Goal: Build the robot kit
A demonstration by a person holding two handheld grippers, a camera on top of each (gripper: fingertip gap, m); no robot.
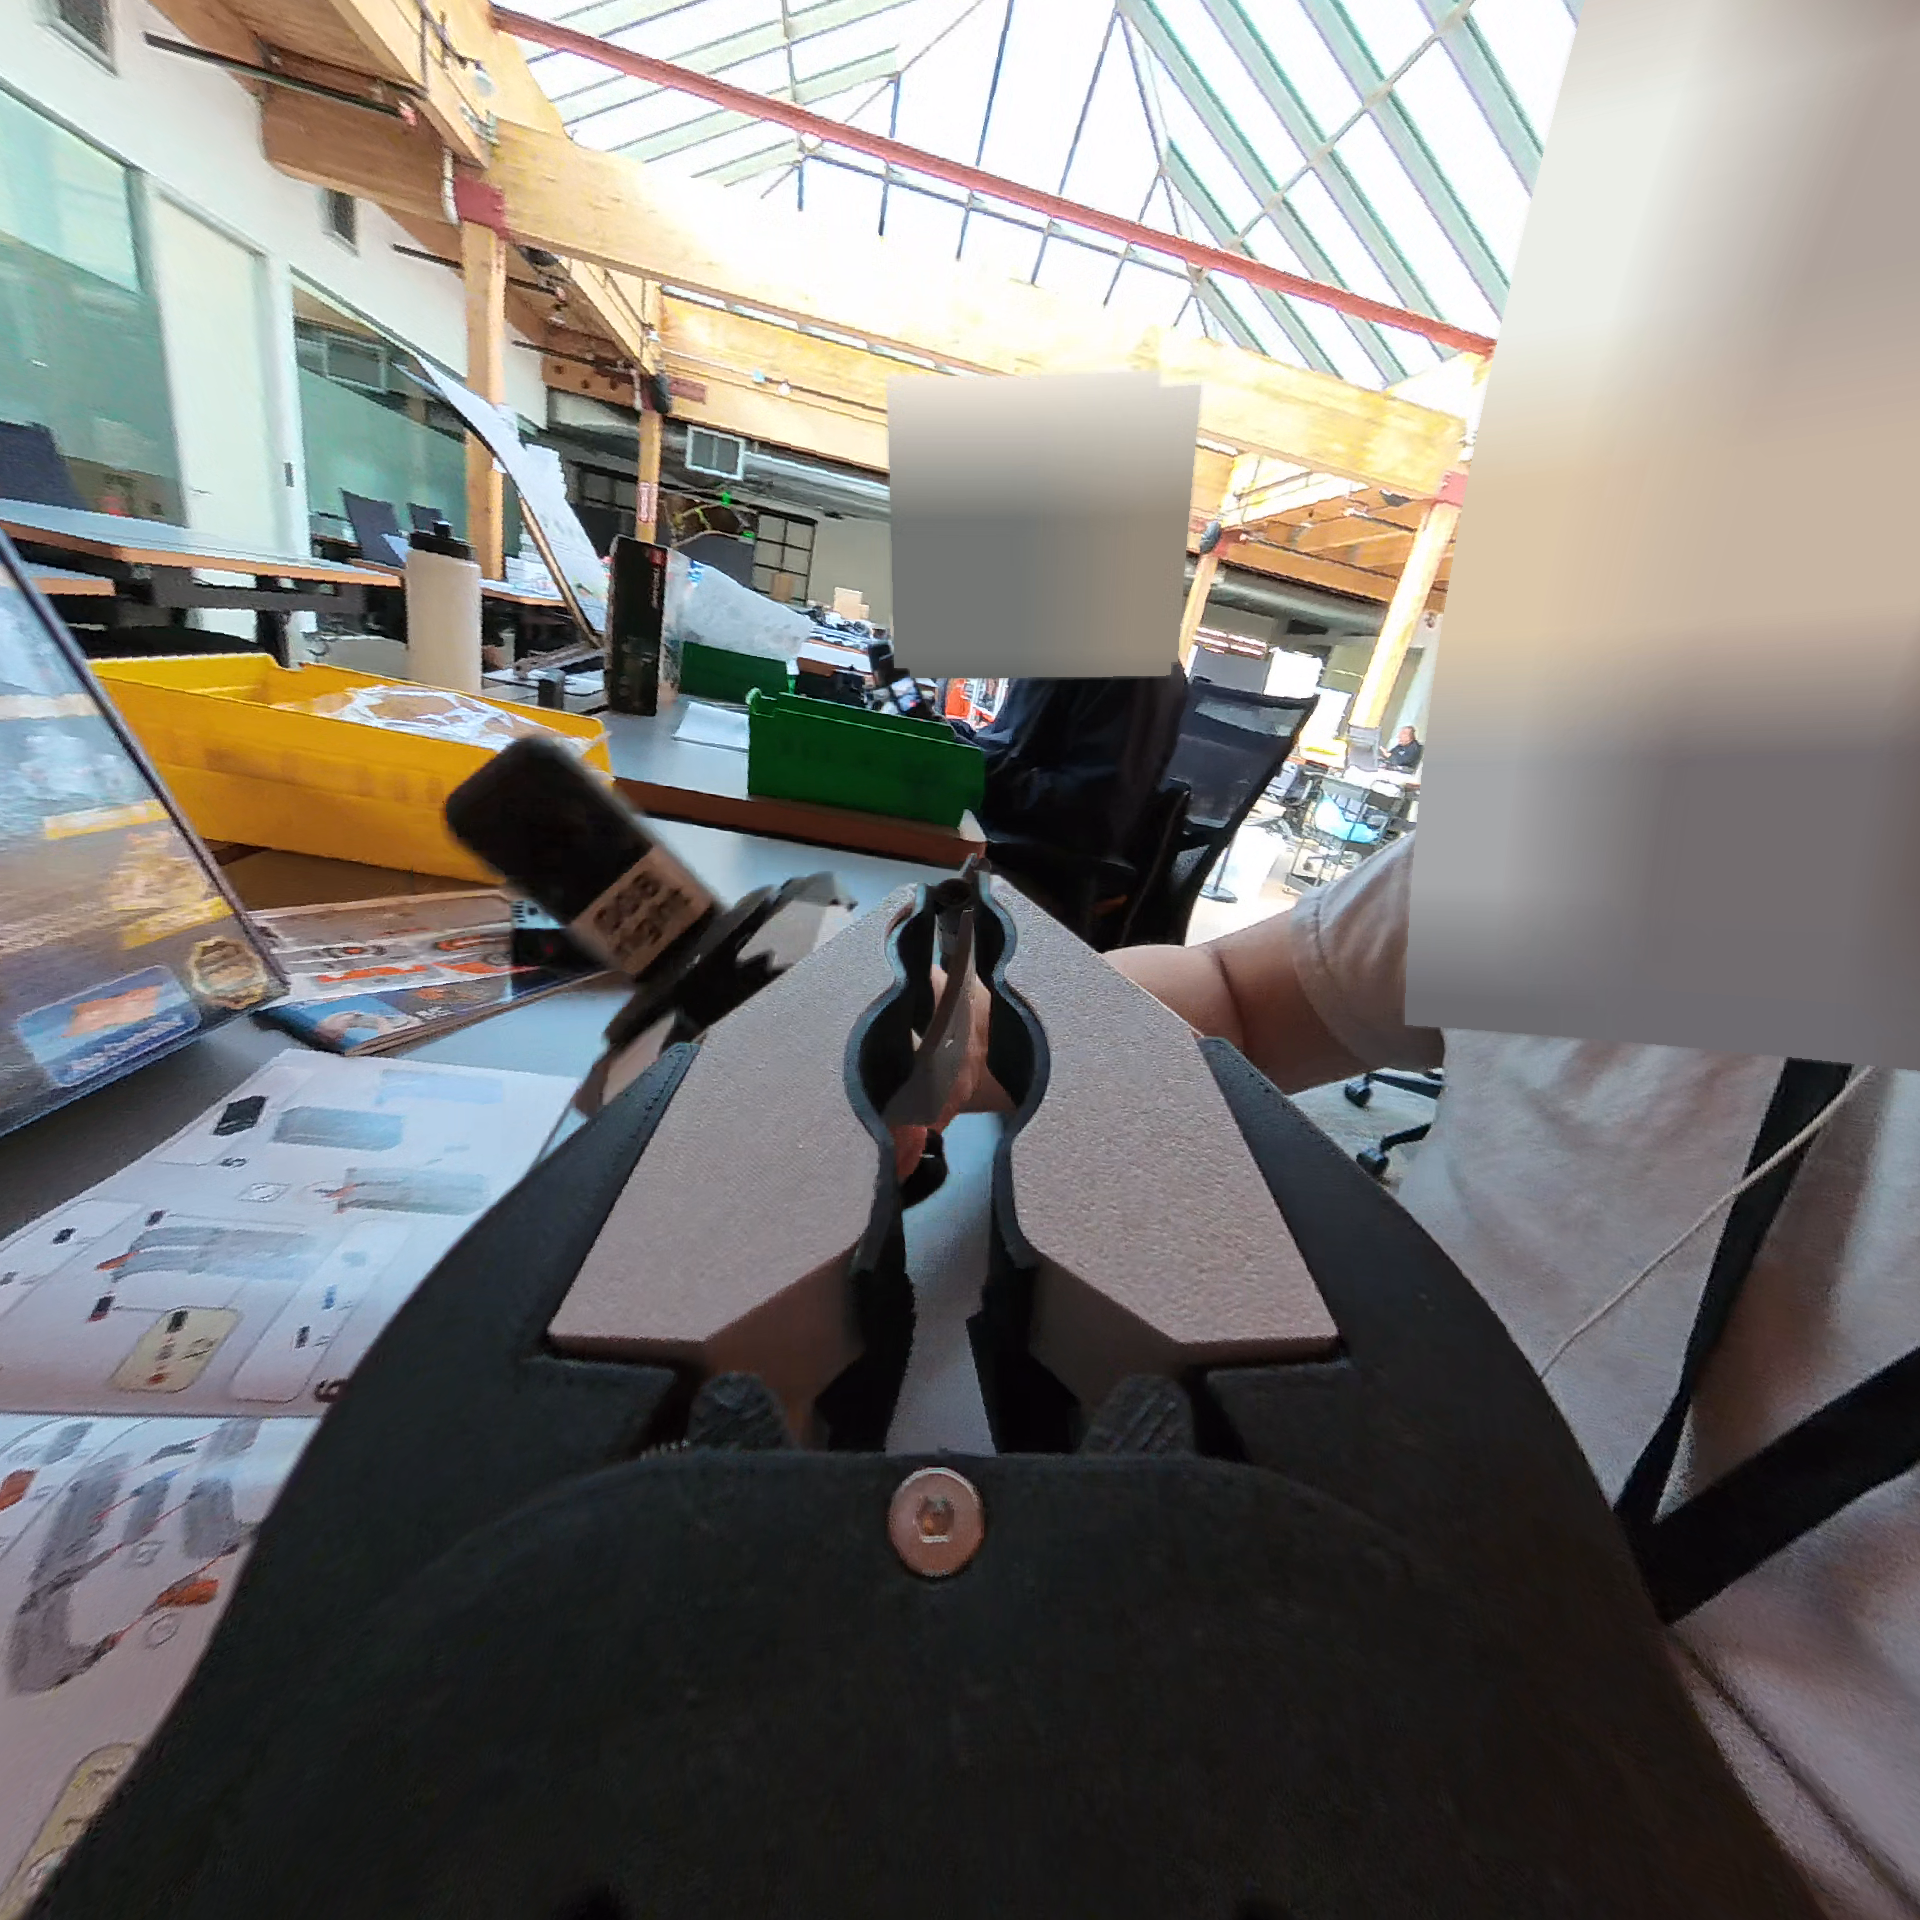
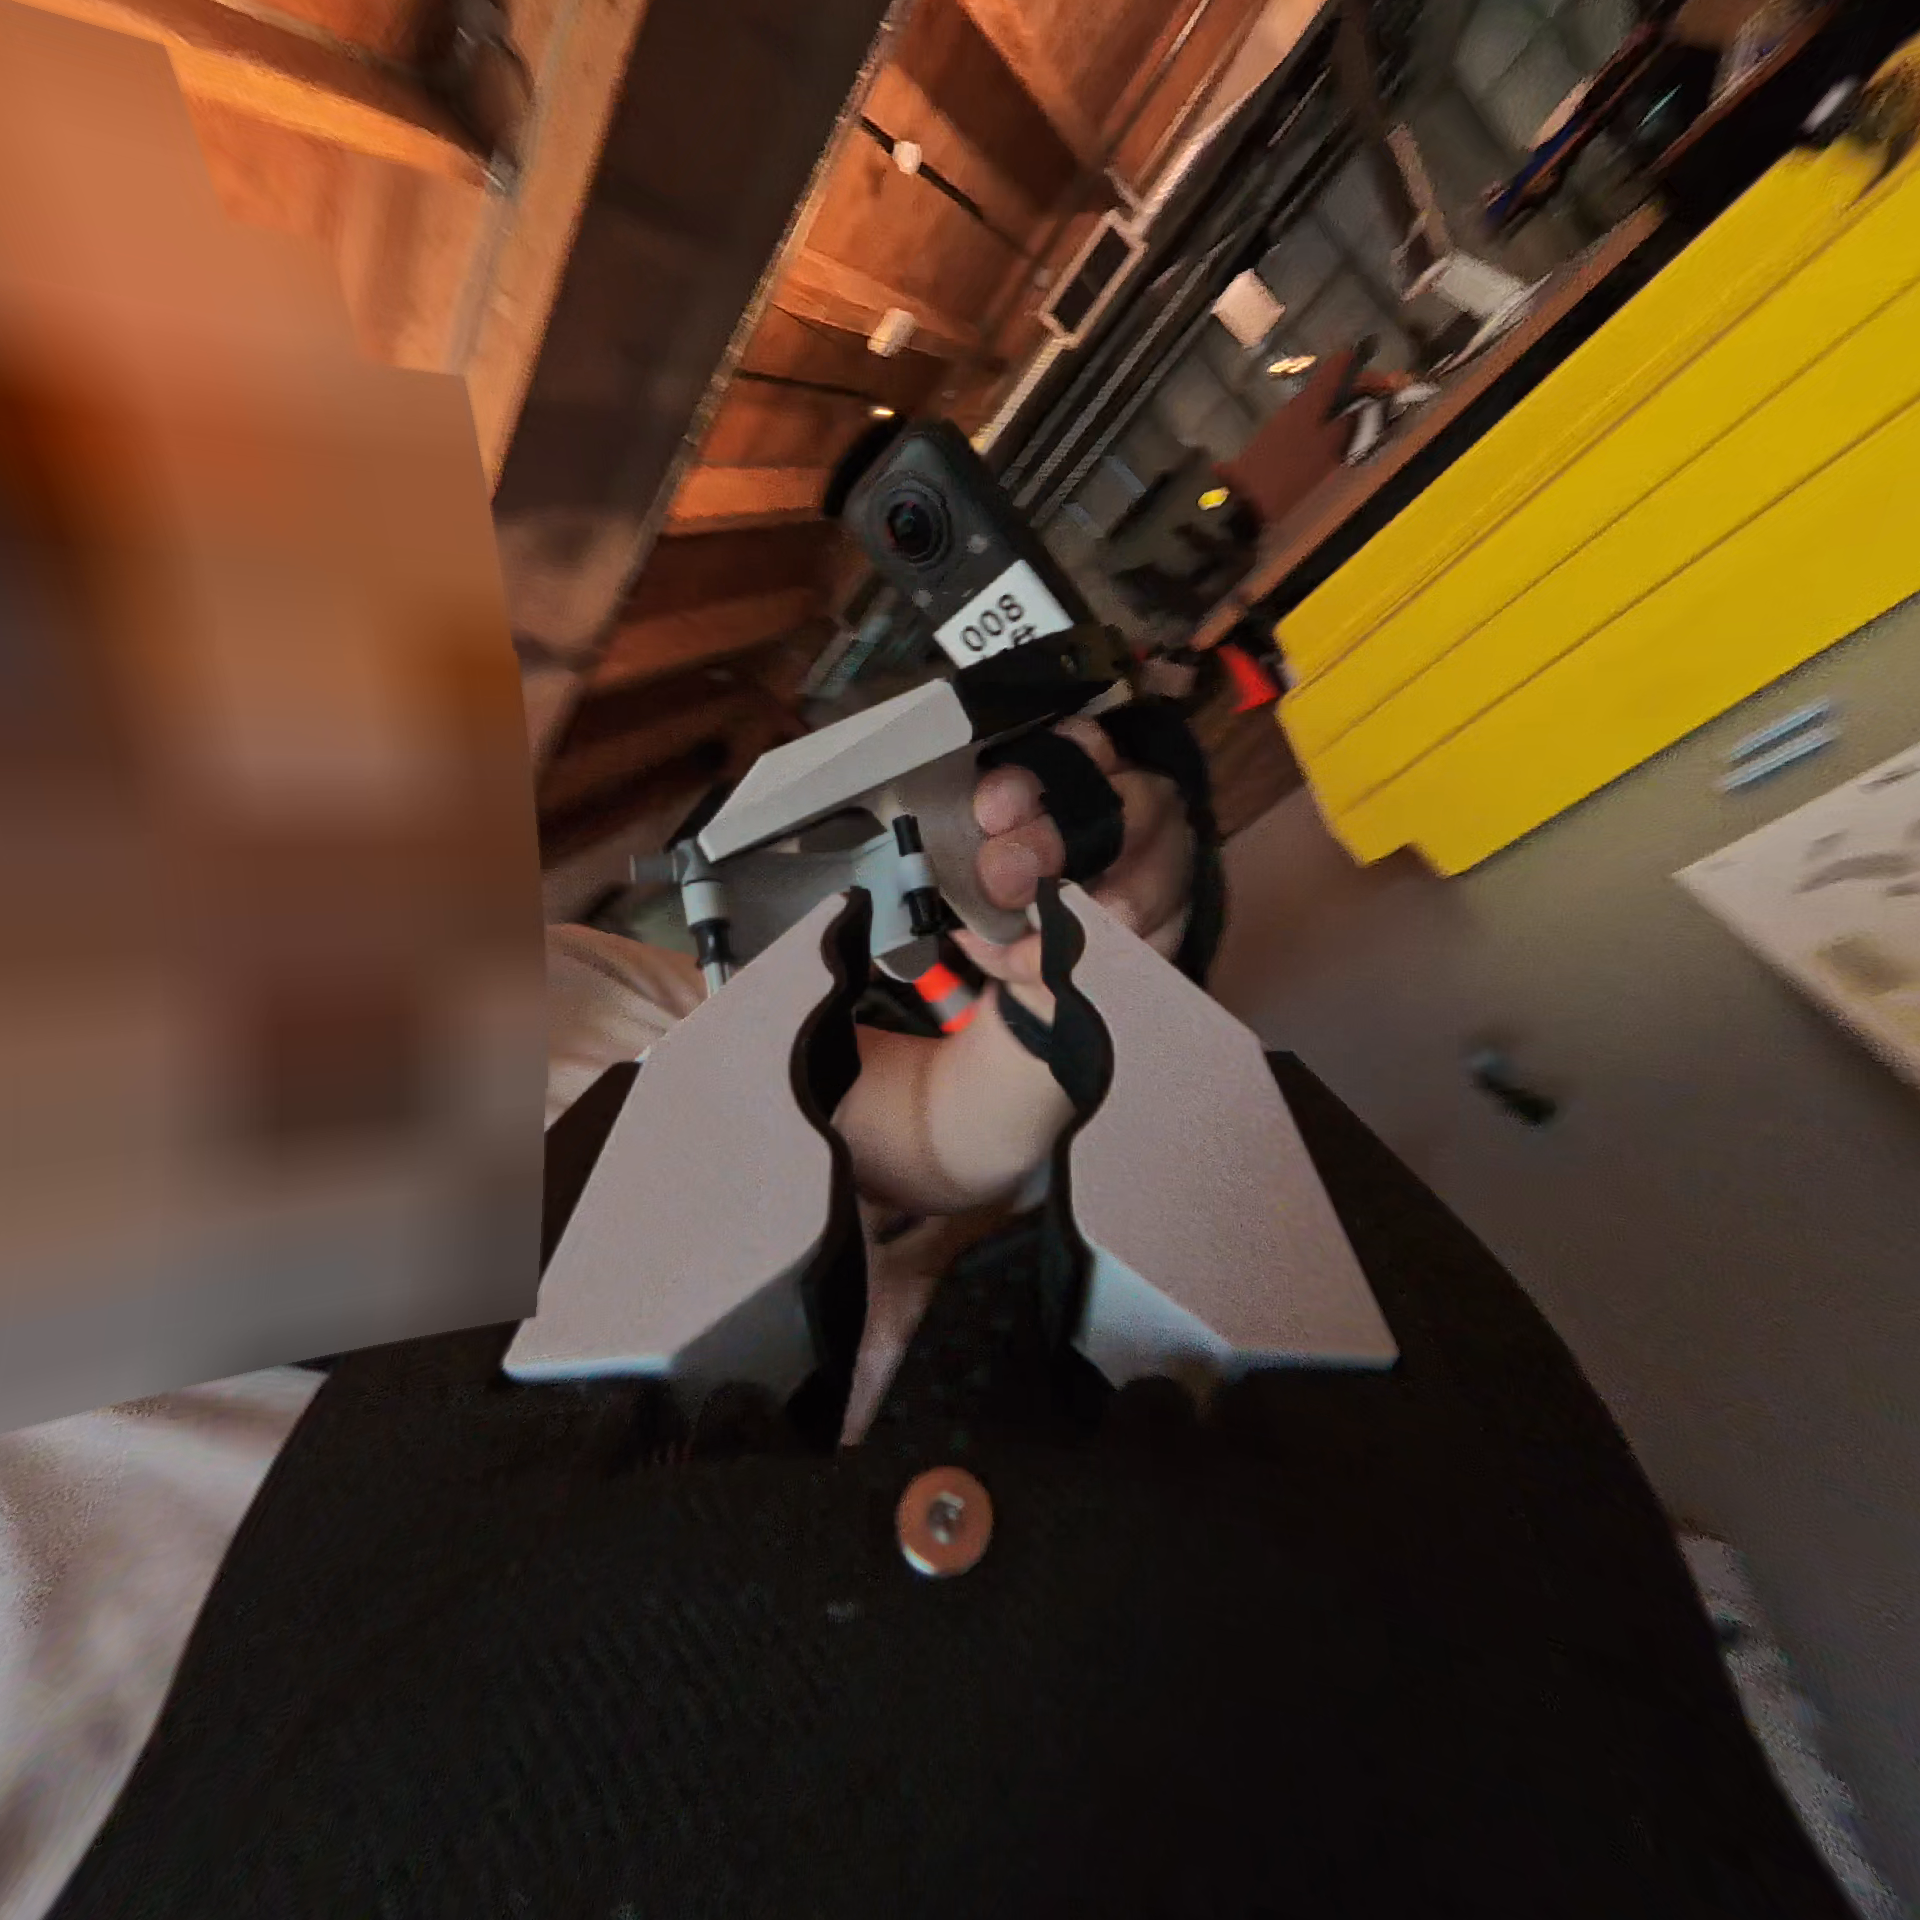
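- While it tilts upward over the table, the left gripper fills the lower half of the left wrist view, its fingers running to 12 o'clock.
- Its jaws are drawn nearly together and pinch a small grey-and-black piece, which stands in the narrow gap at the tips.
- At 10 o'clock the right gripper reaches in, blurred, and comes just beside the left tips. Its black camera carries a white label with printed characters.
- At 9 o'clock a printed box leans beside a yellow bin. Instruction sheets with diagrams lie at 8 o'clock and a green bin sits toward 12 o'clock.
- A person's bare forearm comes in at 3 o'clock.

- Seen from the right wrist view, the right gripper is rolled steeply, so the table and yellow bin slant at 2 o'clock.
- Its jaws stand part-way apart, the tips at the lower edge of a white-grey assembly with black pins. I cannot tell whether they clamp it or only touch it.
- An orange-striped part shows in the gap just below.
- Straight ahead at 12 o'clock a hand in a black strap grips the left gripper, whose pale fingers lie over the assembly.
- Above it sits that gripper's camera, bearing a white label with dark print.
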